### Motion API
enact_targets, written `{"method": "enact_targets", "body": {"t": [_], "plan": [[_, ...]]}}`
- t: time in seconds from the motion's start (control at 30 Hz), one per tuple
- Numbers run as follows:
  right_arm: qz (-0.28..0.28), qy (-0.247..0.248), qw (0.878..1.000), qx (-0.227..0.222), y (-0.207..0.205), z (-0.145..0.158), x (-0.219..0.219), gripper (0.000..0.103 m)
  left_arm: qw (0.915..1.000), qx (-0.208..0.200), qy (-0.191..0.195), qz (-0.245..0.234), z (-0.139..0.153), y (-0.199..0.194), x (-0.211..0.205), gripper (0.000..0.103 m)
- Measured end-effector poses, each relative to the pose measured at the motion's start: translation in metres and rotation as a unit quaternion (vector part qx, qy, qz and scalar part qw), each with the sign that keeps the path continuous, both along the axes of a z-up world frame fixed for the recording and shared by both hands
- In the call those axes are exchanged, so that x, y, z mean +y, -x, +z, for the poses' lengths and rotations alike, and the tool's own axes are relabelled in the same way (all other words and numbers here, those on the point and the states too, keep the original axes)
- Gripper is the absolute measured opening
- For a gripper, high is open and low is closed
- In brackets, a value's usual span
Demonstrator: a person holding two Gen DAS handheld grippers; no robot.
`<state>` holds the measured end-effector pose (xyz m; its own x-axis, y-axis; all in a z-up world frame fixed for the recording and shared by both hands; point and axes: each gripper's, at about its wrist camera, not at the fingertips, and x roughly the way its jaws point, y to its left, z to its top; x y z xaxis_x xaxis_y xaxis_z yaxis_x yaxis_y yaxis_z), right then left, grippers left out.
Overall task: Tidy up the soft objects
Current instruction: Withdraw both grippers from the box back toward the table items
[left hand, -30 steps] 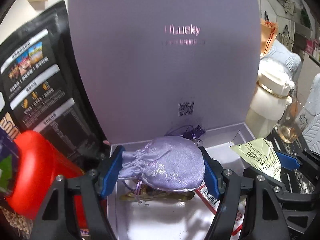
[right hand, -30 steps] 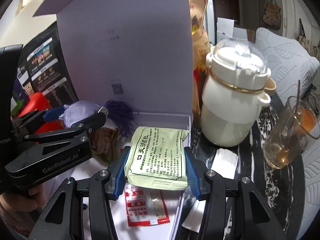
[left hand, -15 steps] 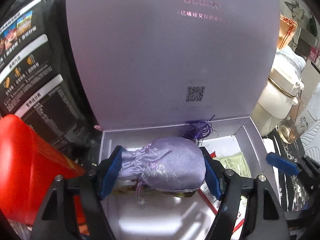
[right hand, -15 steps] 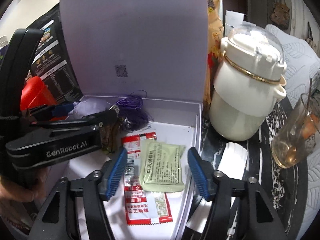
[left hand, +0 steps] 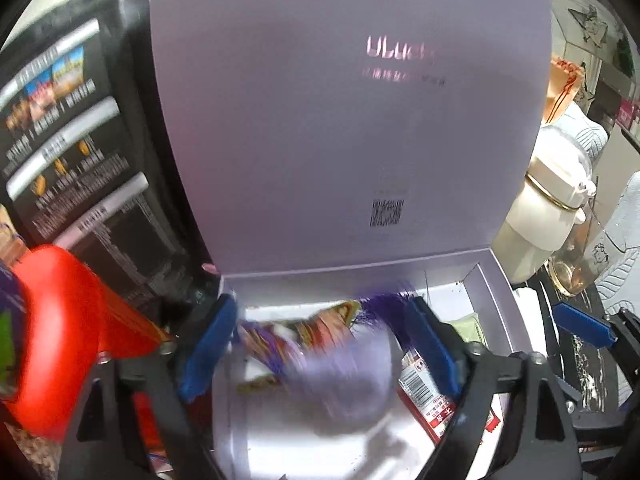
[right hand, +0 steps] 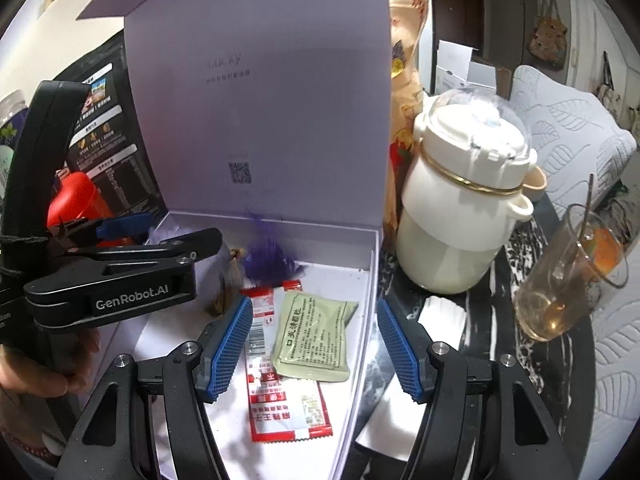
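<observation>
With the left gripper [left hand: 320, 344] opening and the lilac satin pouch [left hand: 344, 376] dropping free into the gift box [left hand: 496, 280], lift straight out past its left wall, while the right gripper [right hand: 316, 344] hangs half-open, empty, over the green sachet [right hand: 316, 336].

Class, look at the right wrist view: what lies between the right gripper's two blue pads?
In the right wrist view, a pale green sachet lies there, overlapping a red packet, untouched by the open pads.

Lilac box [right hand: 372, 264], pale green sachet [right hand: 314, 336] with black print, red-and-white packet [right hand: 280, 412], blue ribbed pads [right hand: 232, 344], black-and-white marbled desk [right hand: 504, 344].
</observation>
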<state>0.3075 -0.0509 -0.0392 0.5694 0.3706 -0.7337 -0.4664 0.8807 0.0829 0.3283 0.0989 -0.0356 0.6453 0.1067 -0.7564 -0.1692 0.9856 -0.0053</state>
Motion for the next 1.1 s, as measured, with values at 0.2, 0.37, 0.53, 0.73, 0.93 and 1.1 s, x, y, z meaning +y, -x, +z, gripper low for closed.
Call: {"method": "enact_targets", "body": {"t": [0.2, 0.37, 0.53, 0.73, 0.93, 1.1], "plan": [[-0.012, -0.007, 1.0, -0.007, 0.006, 0.015, -0.011, 0.065, 0.9998, -0.018, -0.008, -0.009, 0.029, 0.016, -0.009, 0.099], [-0.023, -0.018, 0.999, -0.024, 0.017, 0.038, -0.023, 0.065, 0.9991, -0.036, 0.0, -0.021, 0.055, 0.033, -0.016, 0.099], [-0.027, -0.027, 0.998, -0.051, 0.034, 0.069, -0.032, 0.065, 0.9971, -0.067, -0.007, -0.035, 0.09, 0.059, -0.03, 0.099], [-0.034, -0.042, 0.995, -0.084, 0.06, 0.105, -0.042, 0.065, 0.9934, -0.105, -0.012, -0.046, 0.129, 0.091, -0.04, 0.099], [-0.035, -0.044, 0.991, -0.12, 0.097, 0.136, -0.048, 0.065, 0.9886, -0.139, -0.015, -0.056, 0.152, 0.119, -0.057, 0.099], [-0.042, -0.037, 0.986, -0.155, 0.127, 0.156, -0.054, 0.068, 0.9845, -0.165, -0.016, -0.057, 0.165, 0.145, -0.062, 0.099]]}}
